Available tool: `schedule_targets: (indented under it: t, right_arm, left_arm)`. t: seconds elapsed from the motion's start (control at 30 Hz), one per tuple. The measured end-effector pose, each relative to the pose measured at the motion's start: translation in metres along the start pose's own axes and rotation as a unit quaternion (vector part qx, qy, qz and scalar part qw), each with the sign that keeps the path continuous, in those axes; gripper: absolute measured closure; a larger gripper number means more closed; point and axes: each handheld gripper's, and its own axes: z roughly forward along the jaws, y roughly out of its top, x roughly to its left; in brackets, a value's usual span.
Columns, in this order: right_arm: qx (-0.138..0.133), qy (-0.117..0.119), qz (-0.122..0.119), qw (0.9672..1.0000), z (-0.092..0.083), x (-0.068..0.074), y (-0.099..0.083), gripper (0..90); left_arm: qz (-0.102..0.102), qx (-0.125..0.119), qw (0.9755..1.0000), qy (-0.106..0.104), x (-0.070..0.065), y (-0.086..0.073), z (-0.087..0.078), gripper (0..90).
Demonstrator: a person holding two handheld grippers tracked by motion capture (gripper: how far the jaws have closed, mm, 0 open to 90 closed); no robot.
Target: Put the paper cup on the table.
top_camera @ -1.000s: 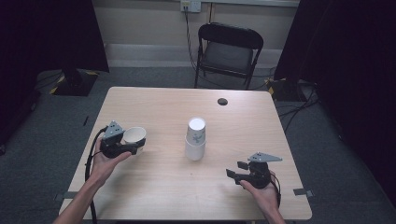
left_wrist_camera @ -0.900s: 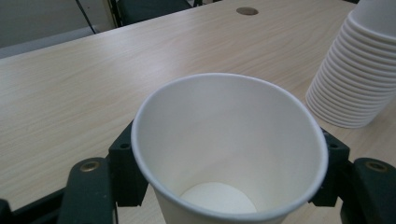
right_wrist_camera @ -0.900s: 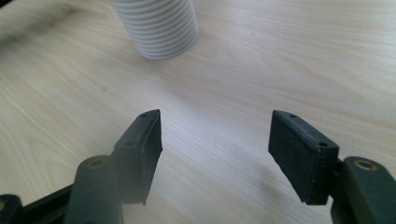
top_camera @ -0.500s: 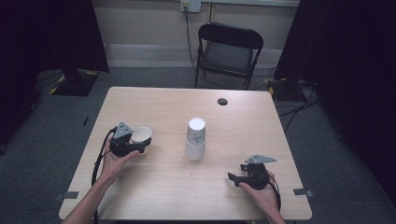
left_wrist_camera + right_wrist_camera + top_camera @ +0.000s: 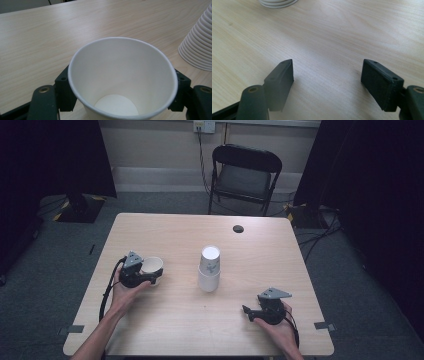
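One cup [image 5: 122,80] sits clenched in the left tool [image 5: 142,272], which has carried it rightward toward the stack [image 5: 209,268] at mid-bench [image 5: 165,320]. Right tool [image 5: 257,312] has slid left, jaws released. Likely placing or restacking comes next.

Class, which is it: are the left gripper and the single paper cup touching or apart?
Touching. In the left gripper view, both jaws of the left gripper press against opposite sides of the paper cup.

A white paper cup [image 5: 122,80] stands upright and empty. It is left of the stack of cups [image 5: 209,268], well apart.
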Motion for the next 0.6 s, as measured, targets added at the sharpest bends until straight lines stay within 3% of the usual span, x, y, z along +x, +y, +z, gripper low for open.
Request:
schedule_targets:
  t: [0.13,0.37,0.53,0.6]
  right_arm:
    - [-0.002,-0.006,-0.008,0.9999,0.0015,0.0003,-0.0001,25.9]
    - [-0.002,-0.007,-0.009,0.9999,0.0016,0.0008,-0.0001,25.8]
    - [-0.002,-0.007,-0.009,0.9999,0.0016,0.0008,-0.0001,25.7]
    - [-0.002,-0.007,-0.009,0.9999,0.0016,0.0008,-0.0001,25.7]
  left_arm:
    - [0.008,0.014,0.9998,-0.013,0.0006,-0.0020,-0.0015,22.6]
    - [0.001,0.020,0.9998,-0.003,-0.0009,-0.0033,0.0012,18.1]
    - [-0.008,0.017,0.9998,0.007,0.0016,-0.0024,-0.0045,15.8]
    - [-0.002,0.025,0.9997,0.007,0.0033,-0.0026,-0.0086,15.8]
